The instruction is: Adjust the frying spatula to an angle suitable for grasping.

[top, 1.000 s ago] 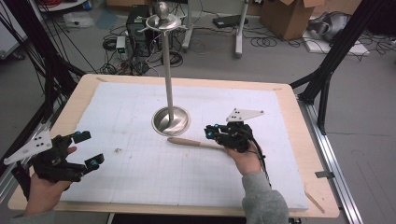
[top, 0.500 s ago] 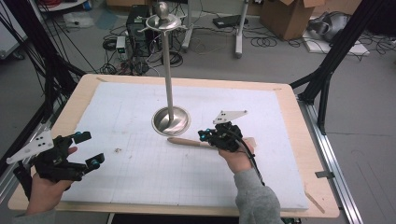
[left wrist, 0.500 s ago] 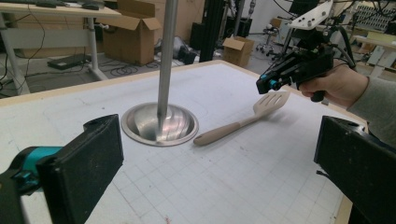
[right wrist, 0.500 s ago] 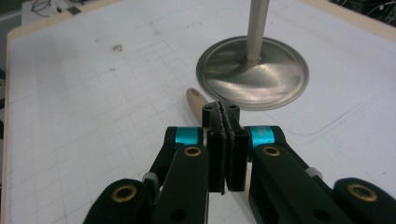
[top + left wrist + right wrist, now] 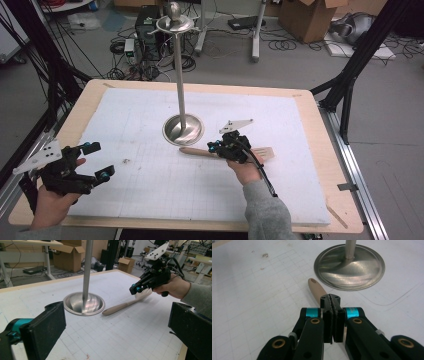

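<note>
Wooden spatula (image 5: 225,151) lies flat on the white mat (image 5: 150,130), handle end just beside the stand base (image 5: 183,129), blade pointing away from it. Right gripper (image 5: 331,305) sits low right over the handle with its jaws pressed together and nothing visibly pinched between them, so I'd guess it's pushing or lining up, not lifting. Left gripper (image 5: 89,162) hangs well away from the base, jaws spread wide, probably just waiting its turn

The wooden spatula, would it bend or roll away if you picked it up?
The spatula looks like solid wood, so probably stiff and light. Its flat slotted blade should stop it rolling. The shut right gripper sits over the smooth handle, which might slip.
</note>
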The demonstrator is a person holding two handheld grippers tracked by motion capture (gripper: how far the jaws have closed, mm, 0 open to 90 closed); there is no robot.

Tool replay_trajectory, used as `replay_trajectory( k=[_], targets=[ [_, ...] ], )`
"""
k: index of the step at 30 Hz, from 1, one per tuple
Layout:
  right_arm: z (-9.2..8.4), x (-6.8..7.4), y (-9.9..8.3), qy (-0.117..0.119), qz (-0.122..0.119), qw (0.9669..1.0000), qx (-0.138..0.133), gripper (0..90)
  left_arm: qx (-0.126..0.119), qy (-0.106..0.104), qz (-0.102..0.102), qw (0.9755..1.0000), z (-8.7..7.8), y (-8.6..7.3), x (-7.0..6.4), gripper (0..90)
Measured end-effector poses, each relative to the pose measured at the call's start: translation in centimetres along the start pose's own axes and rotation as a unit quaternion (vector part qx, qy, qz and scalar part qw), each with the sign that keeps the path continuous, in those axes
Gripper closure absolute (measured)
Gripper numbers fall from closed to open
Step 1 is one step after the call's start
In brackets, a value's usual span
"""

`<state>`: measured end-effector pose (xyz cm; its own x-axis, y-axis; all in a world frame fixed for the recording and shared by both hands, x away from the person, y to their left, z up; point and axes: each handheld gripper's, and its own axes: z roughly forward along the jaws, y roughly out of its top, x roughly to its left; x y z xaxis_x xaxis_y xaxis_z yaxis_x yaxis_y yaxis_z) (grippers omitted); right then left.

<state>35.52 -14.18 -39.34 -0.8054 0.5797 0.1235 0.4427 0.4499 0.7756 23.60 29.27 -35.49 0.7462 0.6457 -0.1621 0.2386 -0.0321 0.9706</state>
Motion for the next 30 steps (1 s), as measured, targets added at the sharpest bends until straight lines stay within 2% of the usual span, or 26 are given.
replay_trajectory(
  k=[4, 16, 19, 22, 24, 26, 30],
  targets=[
    [0.4, -0.2, 0.0, -0.012, 0.007, 0.9999, 0.005, 89.4, -0.001, 0.001, 0.001, 1.0, 0.0, 0.0, 0.0, 1.8],
    [2.0, -0.8, -0.3, -0.014, 0.014, 0.9996, 0.019, 89.4, 0.003, -0.001, -0.002, 1.0, 0.1, -0.2, 0.1, 1.8],
    [2.8, -0.9, -0.6, -0.013, 0.019, 0.9991, 0.034, 89.4, 0.003, -0.001, -0.002, 1.0, 0.1, -0.3, 0.1, 1.8],
    [3.2, -0.9, -0.7, -0.015, 0.02, 0.999, 0.036, 89.4, 0.001, -0.001, -0.005, 1.0, 0.1, -0.3, 0.1, 1.8],
    [3.3, -1.0, -0.7, -0.014, 0.021, 0.9991, 0.033, 89.4, 0.002, -0.001, -0.005, 1.0, 0.1, -0.3, 0.2, 1.8],
    [3.6, -0.8, -0.6, 0.003, 0.024, 0.9993, 0.029, 89.5, 0.002, 0.0, -0.005, 1.0, 0.0, -0.3, 0.2, 1.8],
    [4.1, -0.3, -0.7, 0.007, 0.011, 0.9992, 0.039, 89.4, 0.002, 0.001, -0.006, 1.0, 0.0, -0.4, 0.3, 1.8]
  ],
)
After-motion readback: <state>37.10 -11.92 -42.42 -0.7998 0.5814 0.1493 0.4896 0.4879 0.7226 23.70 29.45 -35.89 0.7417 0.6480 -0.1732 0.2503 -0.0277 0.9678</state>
